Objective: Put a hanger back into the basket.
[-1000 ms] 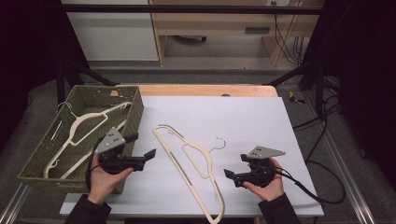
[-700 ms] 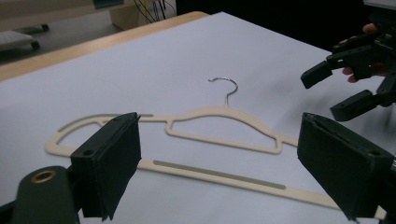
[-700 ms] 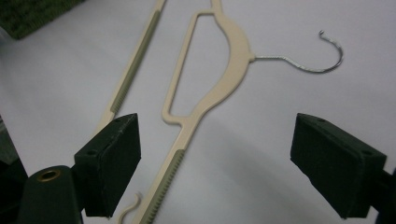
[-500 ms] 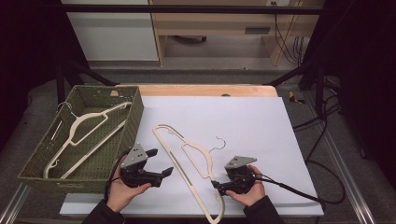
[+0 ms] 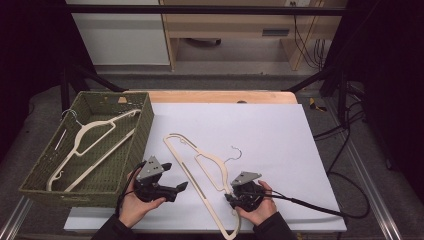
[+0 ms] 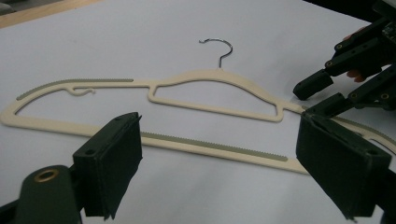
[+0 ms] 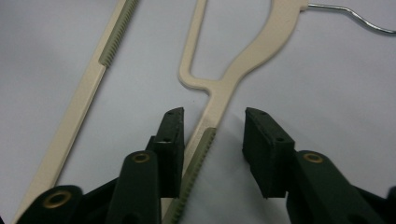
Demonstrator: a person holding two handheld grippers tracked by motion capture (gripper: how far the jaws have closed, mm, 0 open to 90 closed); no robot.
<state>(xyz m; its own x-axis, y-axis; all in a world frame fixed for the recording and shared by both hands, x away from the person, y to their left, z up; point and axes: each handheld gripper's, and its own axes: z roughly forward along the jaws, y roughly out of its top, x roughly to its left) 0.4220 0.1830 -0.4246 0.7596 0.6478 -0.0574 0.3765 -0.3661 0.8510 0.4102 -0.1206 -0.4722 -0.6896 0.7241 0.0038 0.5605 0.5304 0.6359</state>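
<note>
Right gripper (image 5: 231, 198) jaws have just been closing and are set astride one arm of the cream hanger (image 5: 200, 167), one pad beside it, the other still apart. Left gripper (image 5: 176, 180) is held spread wide just beside the hanger's long bar. Bare white table (image 5: 290, 145) is left beyond the hanger, while the basket (image 5: 142, 130) edge is found close at the left.

At the left edge of the white surface (image 5: 280, 130) we see a green woven basket (image 5: 142, 127). Inside it lies a second cream hanger (image 5: 92, 147), its metal hook up against the far left wall. Beyond the surface's wooden far edge we see a pale wooden bench (image 5: 235, 30), a white panel (image 5: 120, 35), and black cables (image 5: 345, 135) trailing off to the right.
</note>
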